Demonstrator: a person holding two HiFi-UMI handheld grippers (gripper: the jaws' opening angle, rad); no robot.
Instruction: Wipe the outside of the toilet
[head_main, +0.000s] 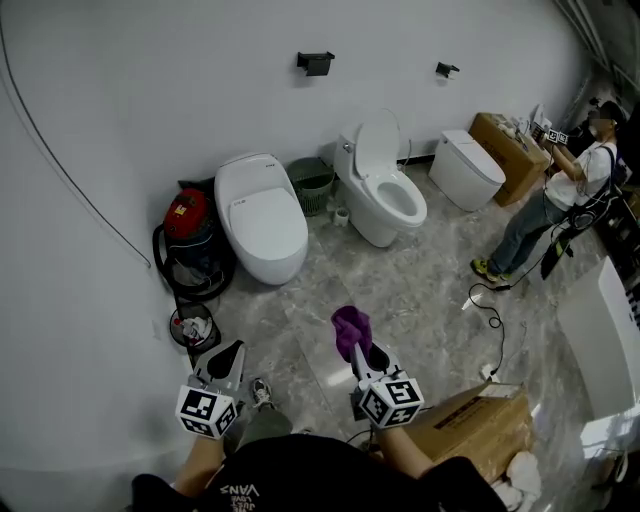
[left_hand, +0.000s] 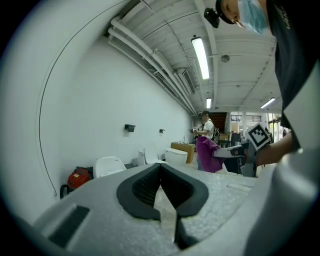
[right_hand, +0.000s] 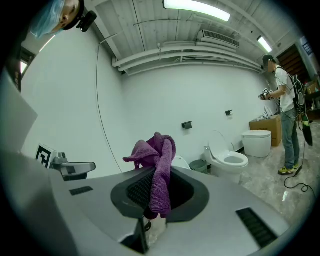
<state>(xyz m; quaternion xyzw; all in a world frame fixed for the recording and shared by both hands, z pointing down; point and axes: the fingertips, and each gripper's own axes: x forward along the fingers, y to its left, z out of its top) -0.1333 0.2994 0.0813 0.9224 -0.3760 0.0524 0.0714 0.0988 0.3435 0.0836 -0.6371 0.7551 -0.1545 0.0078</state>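
The cloth is purple, the toilet white, the vacuum cleaner red, the floor grey marble, the cardboard box brown

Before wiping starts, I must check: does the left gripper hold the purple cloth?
No, the left gripper is shut and empty; the purple cloth is clamped in the right gripper.

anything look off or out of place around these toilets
Nothing looks spilled or broken. The middle toilet has its lid up, while the left toilet and the right toilet are closed. A loose cable trails across the floor near the standing person, which looks like a trip hazard.
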